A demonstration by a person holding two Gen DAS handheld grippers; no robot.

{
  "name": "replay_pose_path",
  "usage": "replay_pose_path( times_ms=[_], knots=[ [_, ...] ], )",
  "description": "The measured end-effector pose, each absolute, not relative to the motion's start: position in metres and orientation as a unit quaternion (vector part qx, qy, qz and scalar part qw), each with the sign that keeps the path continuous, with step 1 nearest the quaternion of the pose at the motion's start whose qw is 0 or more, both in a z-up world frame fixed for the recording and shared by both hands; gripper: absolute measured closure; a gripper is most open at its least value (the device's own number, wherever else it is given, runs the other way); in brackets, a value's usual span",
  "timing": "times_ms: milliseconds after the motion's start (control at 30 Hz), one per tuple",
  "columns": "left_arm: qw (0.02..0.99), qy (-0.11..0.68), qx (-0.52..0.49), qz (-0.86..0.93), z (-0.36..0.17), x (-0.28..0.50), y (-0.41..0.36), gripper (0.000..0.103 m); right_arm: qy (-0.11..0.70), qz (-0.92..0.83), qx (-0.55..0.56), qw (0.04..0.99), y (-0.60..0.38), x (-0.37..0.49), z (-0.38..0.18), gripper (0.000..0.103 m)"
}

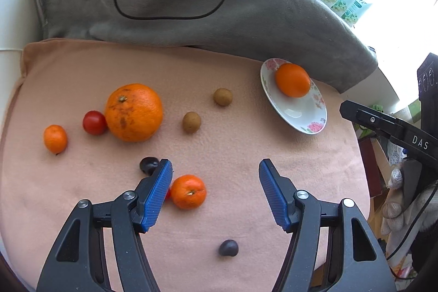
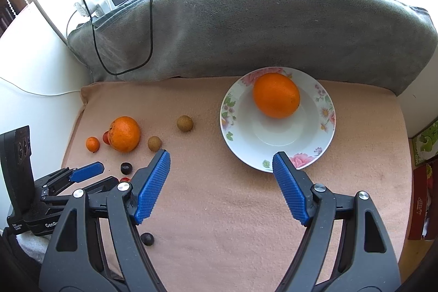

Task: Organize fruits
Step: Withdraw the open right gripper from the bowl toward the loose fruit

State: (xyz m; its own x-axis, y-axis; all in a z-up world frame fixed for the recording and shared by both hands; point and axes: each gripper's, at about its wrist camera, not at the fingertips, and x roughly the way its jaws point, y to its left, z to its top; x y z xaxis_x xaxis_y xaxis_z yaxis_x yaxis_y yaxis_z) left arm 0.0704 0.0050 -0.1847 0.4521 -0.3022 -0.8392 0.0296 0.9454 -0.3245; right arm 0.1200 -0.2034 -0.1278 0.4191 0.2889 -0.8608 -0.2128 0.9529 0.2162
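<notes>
The left gripper (image 1: pixel 215 168) hung over the pink blanket (image 1: pixel 232 210) with its blue pads spread apart and nothing held between them. A small mandarin (image 1: pixel 188 191) lay on the blanket just inside the left pad, close to it but with a sliver of cloth showing between, and a red cherry tomato (image 1: pixel 167 193) peeked out from behind that same pad. A dark grape (image 1: pixel 148 165) sat just beyond the tip of the left pad, and another dark grape (image 1: pixel 228 247) rested nearer the camera, below the gap between the pads. Farther out lay a large mandarin (image 1: pixel 134 112) touching a red cherry tomato (image 1: pixel 94 122), a small kumquat-sized orange fruit (image 1: pixel 55 139) to their left, and two brown longans (image 1: pixel 191 122) (image 1: pixel 223 97). The right gripper (image 2: pixel 220 160) was likewise released and empty, its right pad overlapping the near rim of a floral bowl (image 2: pixel 325 111) in the right wrist view. An orange (image 2: pixel 276 95) sat in the far half of that bowl, well beyond the pads. A grey blanket (image 2: pixel 246 26) was bunched along the far edge of the pink one.
</notes>
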Motion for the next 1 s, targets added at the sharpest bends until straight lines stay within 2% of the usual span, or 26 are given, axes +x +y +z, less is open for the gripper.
replay_pose_path(
  times_ms=[433,1000],
  knots=[
    [0.836,0.527,-0.141,-0.051,-0.204,0.034,0.052,0.038,0.563,0.208,0.03,0.8,-0.163,0.118,-0.159,0.023],
    [0.836,0.52,-0.171,-0.011,-0.216,0.031,0.095,0.04,0.577,0.29,-0.031,0.763,-0.104,0.1,-0.187,0.023]
  ],
)
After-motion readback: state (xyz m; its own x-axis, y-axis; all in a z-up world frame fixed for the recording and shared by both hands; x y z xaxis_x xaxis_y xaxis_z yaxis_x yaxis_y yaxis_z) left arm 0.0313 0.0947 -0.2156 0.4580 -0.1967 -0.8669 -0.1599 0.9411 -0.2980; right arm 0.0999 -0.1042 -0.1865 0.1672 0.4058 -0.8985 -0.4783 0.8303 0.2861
